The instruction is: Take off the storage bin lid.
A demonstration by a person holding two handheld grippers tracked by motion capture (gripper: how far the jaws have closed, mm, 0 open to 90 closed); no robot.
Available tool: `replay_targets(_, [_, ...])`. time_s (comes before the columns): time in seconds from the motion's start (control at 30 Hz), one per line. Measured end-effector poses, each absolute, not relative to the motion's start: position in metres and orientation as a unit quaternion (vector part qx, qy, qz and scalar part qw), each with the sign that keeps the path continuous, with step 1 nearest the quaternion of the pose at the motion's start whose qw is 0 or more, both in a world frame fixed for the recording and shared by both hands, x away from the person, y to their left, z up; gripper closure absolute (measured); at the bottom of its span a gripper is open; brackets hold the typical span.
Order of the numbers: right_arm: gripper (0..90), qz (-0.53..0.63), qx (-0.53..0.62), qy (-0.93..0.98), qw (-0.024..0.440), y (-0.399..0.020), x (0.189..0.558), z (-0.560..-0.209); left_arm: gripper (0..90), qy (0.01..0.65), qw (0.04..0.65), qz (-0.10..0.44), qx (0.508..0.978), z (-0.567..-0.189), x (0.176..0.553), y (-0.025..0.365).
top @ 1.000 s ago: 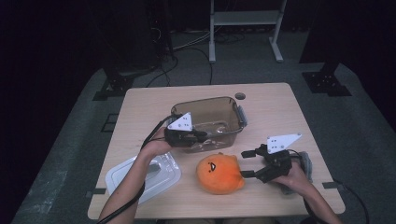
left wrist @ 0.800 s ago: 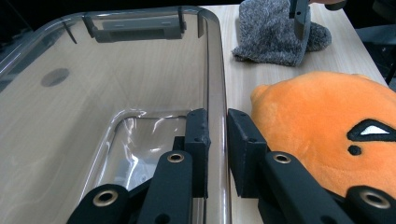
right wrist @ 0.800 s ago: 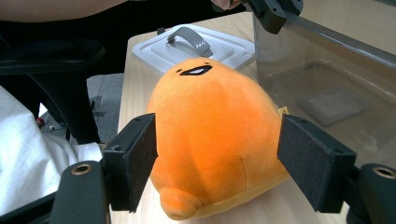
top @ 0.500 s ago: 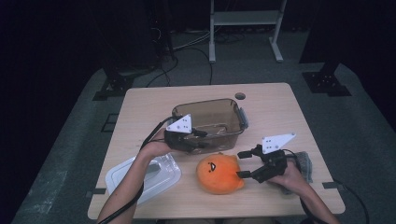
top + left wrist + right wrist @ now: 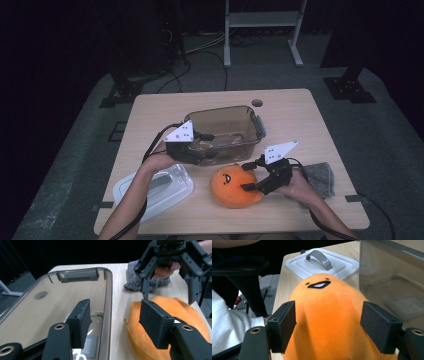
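An orange plush toy (image 5: 234, 186) with a small stitched face lies on the wooden counter (image 5: 300, 120), near its front edge and just in front of a clear plastic tub (image 5: 227, 131). The right gripper (image 5: 248, 176) comes at the toy from the right, its fingers (image 5: 282, 326) spread wide with the plush between them; in the right gripper view the toy's body fills the gap and both pads sit close against its sides, though I cannot tell whether they press into it. The hand behind that gripper rests above a grey cloth (image 5: 320, 177) lying at the counter's right side.

The left gripper (image 5: 210, 146) sits at the tub's near wall. Its fingers (image 5: 81, 320) have just been opening and stand apart, straddling the wall: in the left gripper view one finger is inside the tub, the other outside, over the toy, and neither pad presses on the rim. The tub stands upright with a grey latch on its far end.

A white lid (image 5: 155, 187) with a grey handle lies flat on the counter at the left front, beside the toy and under the person's left forearm.
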State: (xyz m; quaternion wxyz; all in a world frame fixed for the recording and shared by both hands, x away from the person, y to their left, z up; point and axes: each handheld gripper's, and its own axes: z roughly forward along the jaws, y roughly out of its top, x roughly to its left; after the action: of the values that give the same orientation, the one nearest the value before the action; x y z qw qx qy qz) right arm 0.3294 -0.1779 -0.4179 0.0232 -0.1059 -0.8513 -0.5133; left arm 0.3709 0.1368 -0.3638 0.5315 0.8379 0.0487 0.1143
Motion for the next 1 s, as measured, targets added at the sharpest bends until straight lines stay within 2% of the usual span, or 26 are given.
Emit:
replay_targets(0.43, [26.6, -0.511, -0.094, -0.854, 0.021, -0.164, 0.336, -0.417, 31.7, 0.081, 0.539, 0.129, 0.829, -0.366, 0.349, 0.168])
replay_targets(0.73, [26.4, -0.505, -0.089, -0.858, 0.022, -0.156, 0.338, -0.419, 28.9, 0.095, 0.532, 0.135, 0.831, -0.371, 0.337, 0.187])
replay_targets(1.0, [32.9, -0.495, -0.089, -0.864, 0.030, -0.153, 0.340, -0.423, 23.8, 0.108, 0.530, 0.144, 0.829, -0.376, 0.328, 0.199])
